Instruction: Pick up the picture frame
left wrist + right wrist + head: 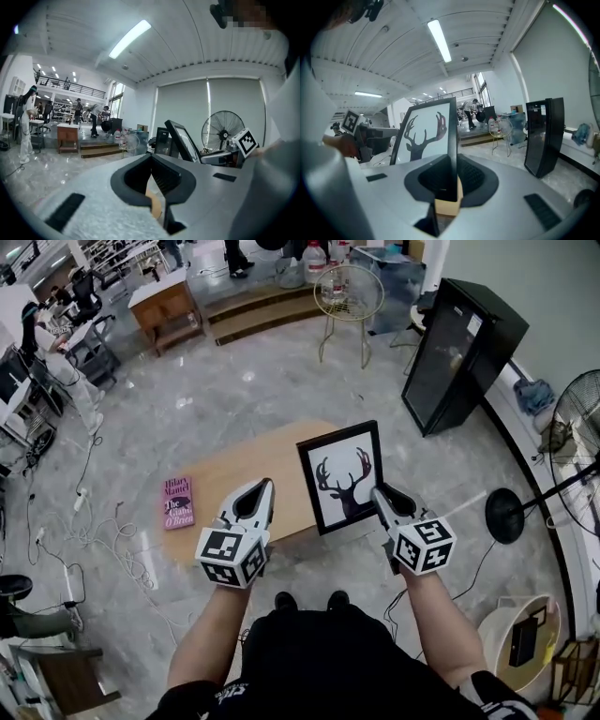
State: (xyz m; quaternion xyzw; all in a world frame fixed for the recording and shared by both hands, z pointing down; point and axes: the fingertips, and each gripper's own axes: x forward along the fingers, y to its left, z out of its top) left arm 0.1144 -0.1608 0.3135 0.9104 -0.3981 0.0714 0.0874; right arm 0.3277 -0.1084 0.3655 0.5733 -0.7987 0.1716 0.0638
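Note:
The picture frame (342,474) is black with a dark deer-antler print on white. It hangs upright over the right end of the wooden table (225,488). My right gripper (380,495) is shut on its right edge. In the right gripper view that edge of the frame (424,131) runs down between the jaws of the right gripper (452,173). My left gripper (255,495) hovers left of the frame, apart from it, jaws together and holding nothing. The left gripper view shows the left gripper (152,161) with the frame (180,140) off to its right.
A pink book (178,501) lies at the table's left end. A tall black cabinet (459,352) stands at the back right, a wire stool (349,296) behind the table. A floor fan's base (506,514) sits to the right. Cables (103,540) trail on the floor at left.

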